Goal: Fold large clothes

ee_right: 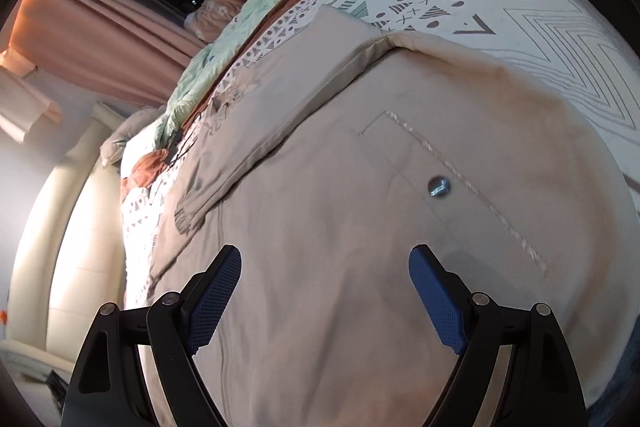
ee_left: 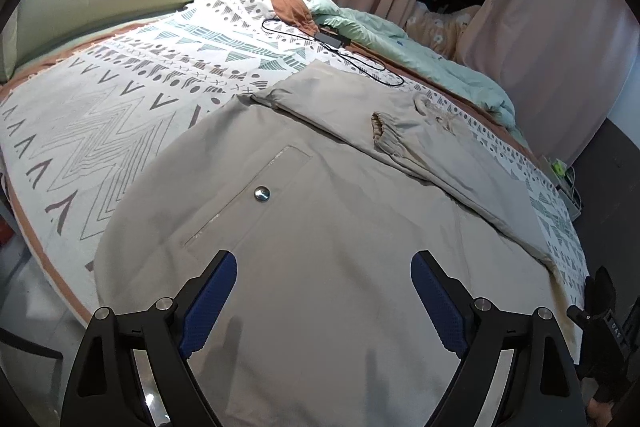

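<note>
Left view only: black cable point(ee_left: 332, 45) beyond beige jacket point(ee_left: 320, 227). Left gripper point(ee_left: 324, 299) and right gripper point(ee_right: 325, 291) spread wide, empty, above jacket on patterned bedspread point(ee_left: 120, 99).

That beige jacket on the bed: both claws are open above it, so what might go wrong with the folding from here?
The sleeve already lies folded across the beige jacket; a careless grab could drag it out of place. The left gripper or right gripper might also pinch the patterned blanket underneath. The black cable lies just past the jacket's far edge and might snag.
</note>
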### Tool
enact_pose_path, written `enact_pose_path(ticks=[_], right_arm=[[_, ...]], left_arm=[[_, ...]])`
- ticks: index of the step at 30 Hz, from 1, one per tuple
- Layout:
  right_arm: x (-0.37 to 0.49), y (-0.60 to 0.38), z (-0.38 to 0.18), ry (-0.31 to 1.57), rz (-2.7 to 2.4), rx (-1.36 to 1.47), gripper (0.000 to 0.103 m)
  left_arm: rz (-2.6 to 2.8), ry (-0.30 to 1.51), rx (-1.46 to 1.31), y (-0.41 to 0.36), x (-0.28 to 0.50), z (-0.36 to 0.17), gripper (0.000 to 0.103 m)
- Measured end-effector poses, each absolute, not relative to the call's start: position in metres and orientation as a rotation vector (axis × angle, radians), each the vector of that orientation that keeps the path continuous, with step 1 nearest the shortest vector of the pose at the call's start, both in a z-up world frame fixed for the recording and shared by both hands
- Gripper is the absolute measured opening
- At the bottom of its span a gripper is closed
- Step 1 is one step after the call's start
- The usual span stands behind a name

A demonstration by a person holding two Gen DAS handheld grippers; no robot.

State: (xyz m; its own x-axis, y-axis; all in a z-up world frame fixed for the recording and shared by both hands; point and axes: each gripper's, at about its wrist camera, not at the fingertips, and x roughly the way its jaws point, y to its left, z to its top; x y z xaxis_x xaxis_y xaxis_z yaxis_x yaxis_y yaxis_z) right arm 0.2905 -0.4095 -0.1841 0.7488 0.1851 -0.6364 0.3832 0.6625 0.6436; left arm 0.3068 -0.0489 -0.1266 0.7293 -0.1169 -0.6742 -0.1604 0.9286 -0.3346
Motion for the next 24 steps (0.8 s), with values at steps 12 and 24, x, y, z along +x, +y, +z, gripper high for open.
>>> enact_pose_path(ticks=[12, 24], right_arm=[[0.206, -0.387, -0.165, 0.659, -0.03, 0.862, 0.086], [0.132, -0.407, -0.16, 0.637, -0.04, 0.795, 0.086]], left_arm=[[-0.055, 0.7, -0.488, -0.027, 0.225, -0.113, 0.089], [-0.065, 0.661, -0.503, 0.014, 0.16, -0.103, 0.089]])
